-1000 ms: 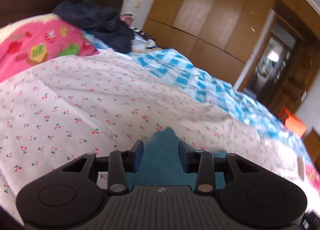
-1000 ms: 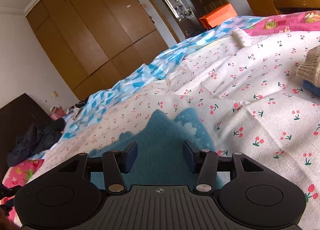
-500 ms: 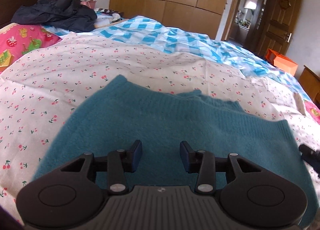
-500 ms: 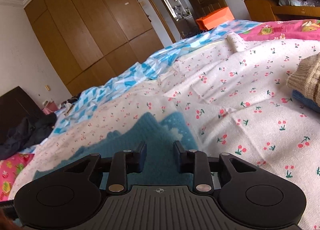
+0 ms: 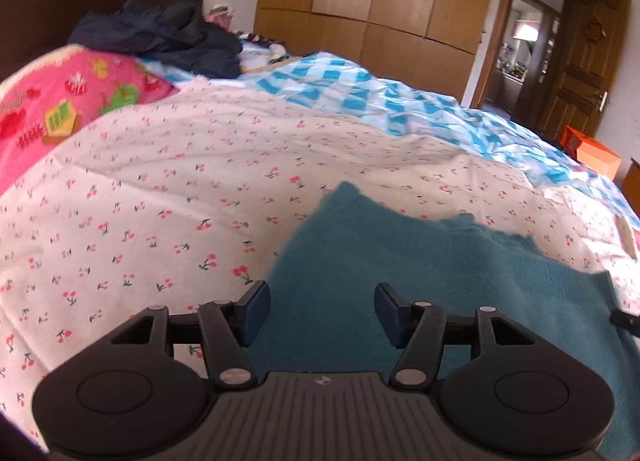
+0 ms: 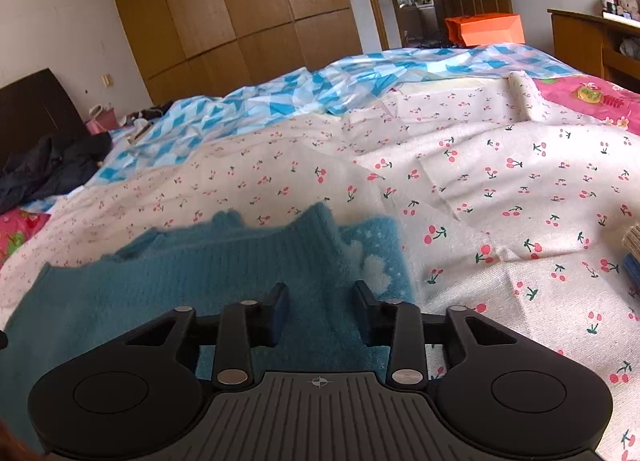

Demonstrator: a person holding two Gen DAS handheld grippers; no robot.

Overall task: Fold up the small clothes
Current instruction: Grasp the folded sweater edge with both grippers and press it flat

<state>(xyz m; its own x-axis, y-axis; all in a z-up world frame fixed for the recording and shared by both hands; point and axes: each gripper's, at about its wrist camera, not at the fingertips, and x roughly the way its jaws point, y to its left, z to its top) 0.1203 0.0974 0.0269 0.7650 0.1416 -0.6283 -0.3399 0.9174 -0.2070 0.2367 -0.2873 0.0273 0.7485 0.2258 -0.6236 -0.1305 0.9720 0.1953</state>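
Left tool [image 5: 321, 311], right tool [image 6: 320, 311] agape over teal sweater [image 6: 224, 273].

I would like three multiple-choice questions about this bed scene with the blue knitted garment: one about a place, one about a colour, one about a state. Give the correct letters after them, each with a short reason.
1. Where does the teal sweater lie?
A. on the cherry-print sheet
B. on the wooden desk
C. on the dark clothes pile

2. What colour is the box near the doorway?
A. green
B. orange
C. white

3. How do the jaws of the left gripper stand?
A. shut on the sweater
B. shut on nothing
C. open, with nothing between them

Answers:
1 A: the cherry-print sheet shows around the sweater's edges in both views.
2 B: it is bright orange against the brown door.
3 C: a wide gap separates the blue pads, and the sweater lies flat beyond them.
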